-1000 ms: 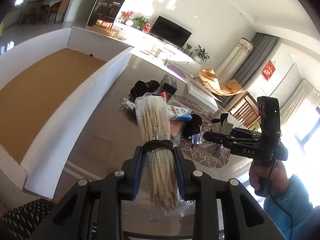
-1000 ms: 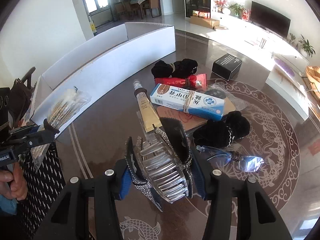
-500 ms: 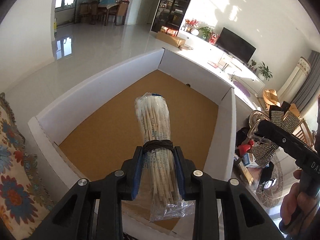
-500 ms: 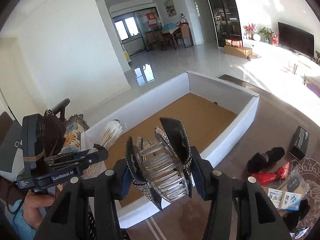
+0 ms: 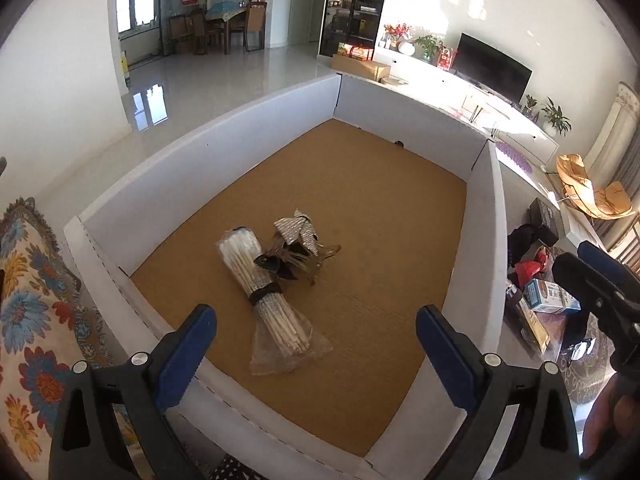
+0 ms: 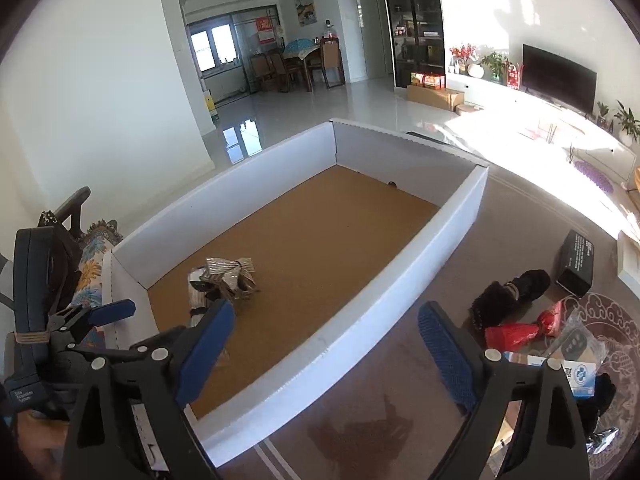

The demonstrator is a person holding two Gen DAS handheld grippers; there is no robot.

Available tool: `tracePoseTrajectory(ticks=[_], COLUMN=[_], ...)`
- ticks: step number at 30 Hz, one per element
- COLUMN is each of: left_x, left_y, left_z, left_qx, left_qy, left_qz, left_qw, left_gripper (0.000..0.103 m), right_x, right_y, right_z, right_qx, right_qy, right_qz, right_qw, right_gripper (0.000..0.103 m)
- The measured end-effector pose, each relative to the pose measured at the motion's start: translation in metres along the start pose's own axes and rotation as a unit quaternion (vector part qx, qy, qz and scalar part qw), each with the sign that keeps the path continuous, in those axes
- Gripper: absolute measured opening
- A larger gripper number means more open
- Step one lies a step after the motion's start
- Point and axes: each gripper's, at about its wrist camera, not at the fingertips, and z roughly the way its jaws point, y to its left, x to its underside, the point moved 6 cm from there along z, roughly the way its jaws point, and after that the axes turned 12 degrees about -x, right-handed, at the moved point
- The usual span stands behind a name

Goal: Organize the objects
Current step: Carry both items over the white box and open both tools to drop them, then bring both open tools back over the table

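Both the left gripper (image 5: 316, 340) and the right gripper (image 6: 322, 336) are showing black frames, silver screws and blue ribbed finger pads (image 6: 446, 354).

The box (image 5: 486, 216) stands on the table (image 6: 360, 412), at its left side. Inside it, near the front wall, the bundle of sticks (image 5: 266, 288) lies on the floor, and the hair claw (image 5: 298, 248) lies just right of it, seemingly touching it. Right of the box, on the table, lie the carton (image 5: 550, 296), the red packet (image 6: 512, 334) and, farther back, the small box (image 6: 576, 262).
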Motion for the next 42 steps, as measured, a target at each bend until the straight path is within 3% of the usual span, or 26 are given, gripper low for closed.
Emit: tracePoseTrajectory(ticks=[4, 7, 10, 12, 16, 21, 28, 32, 36, 42], left_x=[0.011, 0.027, 0.05, 0.074, 0.122, 0.151, 0.151, 0.153, 0.16, 0.16], left_y=[-0.044, -0.09, -0.145, -0.178, -0.231, -0.254, -0.244, -0.243, -0.25, -0.252], left_z=[-0.054, -0.093, -0.114, -0.116, -0.092, -0.045, -0.02, -0.01, -0.009, -0.01], left_qx=[0.078, 0.159, 0.217, 0.235, 0.226, 0.165, 0.142, 0.133, 0.091, 0.093], left_qy=[-0.046, -0.061, -0.055, -0.034, 0.009, 0.026, 0.035, 0.045, 0.029, 0.026], left_qz=[0.017, 0.046, 0.096, 0.131, 0.186, 0.233, 0.215, 0.207, 0.243, 0.244], left_qw=[0.9957, 0.9843, 0.9697, 0.9624, 0.9561, 0.9581, 0.9656, 0.9681, 0.9654, 0.965], left_gripper=[0.102, 0.102, 0.102, 0.102, 0.102, 0.101, 0.101, 0.101, 0.103, 0.103], right_x=[0.048, 0.094, 0.145, 0.179, 0.227, 0.255, 0.259, 0.261, 0.261, 0.261], right_y=[-0.062, -0.119, -0.17, -0.196, -0.227, -0.236, -0.226, -0.23, -0.231, -0.231], right_z=[-0.05, -0.088, -0.124, -0.144, -0.173, -0.174, -0.163, -0.165, -0.164, -0.164], right_qx=[0.063, 0.11, 0.171, 0.201, 0.233, 0.235, 0.244, 0.244, 0.246, 0.246], right_qy=[-0.013, -0.013, 0.004, 0.019, 0.033, 0.039, 0.05, 0.044, 0.043, 0.043], right_qz=[0.042, 0.098, 0.135, 0.158, 0.191, 0.217, 0.188, 0.211, 0.215, 0.215], right_qw=[0.997, 0.989, 0.976, 0.967, 0.953, 0.946, 0.95, 0.946, 0.944, 0.944], right_gripper=[0.103, 0.103, 0.103, 0.103, 0.103, 0.103, 0.103, 0.103, 0.103, 0.103])
